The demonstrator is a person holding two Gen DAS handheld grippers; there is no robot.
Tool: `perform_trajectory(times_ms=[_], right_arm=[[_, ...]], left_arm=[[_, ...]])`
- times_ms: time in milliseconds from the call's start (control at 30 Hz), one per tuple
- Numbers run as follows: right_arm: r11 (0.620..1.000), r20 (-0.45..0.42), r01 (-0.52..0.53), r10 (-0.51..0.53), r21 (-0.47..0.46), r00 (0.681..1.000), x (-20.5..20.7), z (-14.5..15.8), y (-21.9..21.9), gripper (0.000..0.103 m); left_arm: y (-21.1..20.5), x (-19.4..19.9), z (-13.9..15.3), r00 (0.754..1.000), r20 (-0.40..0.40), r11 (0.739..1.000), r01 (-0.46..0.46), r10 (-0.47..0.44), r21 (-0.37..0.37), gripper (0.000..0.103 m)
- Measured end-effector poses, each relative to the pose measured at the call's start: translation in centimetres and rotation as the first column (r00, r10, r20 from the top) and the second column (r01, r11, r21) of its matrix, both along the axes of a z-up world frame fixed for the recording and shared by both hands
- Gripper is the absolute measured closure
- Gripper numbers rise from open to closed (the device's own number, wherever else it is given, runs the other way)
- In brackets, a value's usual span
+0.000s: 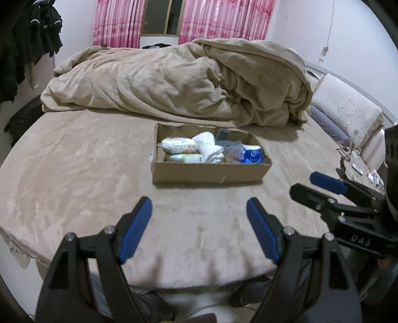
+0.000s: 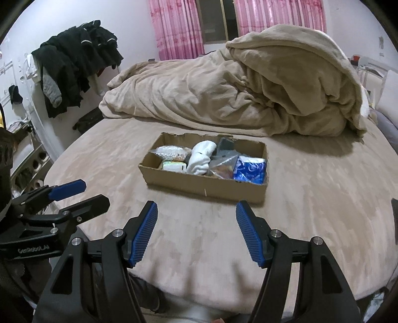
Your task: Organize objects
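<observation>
A low cardboard box point(image 1: 206, 174) point(image 2: 199, 185) stands on the beige bed. It holds a bag of white beads point(image 2: 170, 152), a small green-and-white pack point(image 2: 174, 166), rolled white socks point(image 2: 200, 157), a grey item point(image 2: 225, 145), a clear plastic bag point(image 2: 221, 167) and a blue packet point(image 2: 250, 170). My left gripper point(image 1: 199, 211) is open and empty, near the bed's front edge, short of the box. My right gripper point(image 2: 196, 213) is open and empty, also short of the box. Each gripper shows in the other's view, the right point(image 1: 316, 185) and the left point(image 2: 83, 192).
A bunched beige duvet point(image 1: 189, 82) point(image 2: 248, 92) lies behind the box. Dark clothes point(image 2: 74, 69) hang at the left wall. Pillows point(image 1: 348, 116) lie at the right. Pink curtains point(image 1: 223, 20) hang at the back. A cluttered surface point(image 1: 360, 171) stands beside the bed, right.
</observation>
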State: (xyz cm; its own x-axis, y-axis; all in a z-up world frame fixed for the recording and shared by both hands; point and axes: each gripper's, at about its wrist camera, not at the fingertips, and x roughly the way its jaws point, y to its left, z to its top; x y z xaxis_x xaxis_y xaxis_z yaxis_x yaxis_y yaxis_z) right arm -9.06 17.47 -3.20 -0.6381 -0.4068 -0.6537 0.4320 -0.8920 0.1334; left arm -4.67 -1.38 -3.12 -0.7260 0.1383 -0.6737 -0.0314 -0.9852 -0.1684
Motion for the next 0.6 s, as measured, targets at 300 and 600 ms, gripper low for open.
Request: perform_trajectory(times_ms=[300,600], right_arm=[[1.000,-0.016,0.022,-0.022,-0.017,1.000,2.1,0.5,1.1,0.029],[0.999,-0.033,0.032,-0.033,-0.024,0.999,3.0,1.2,1.4,0.028]], left_arm=[[0.6,2.0,0.5,1.000,-0.021,1.000,0.008,-0.008,-0.020,0.023],[0.6,3.0,1.2,1.000,-0.029,1.000,0.005,-0.005,-0.004,0.008]])
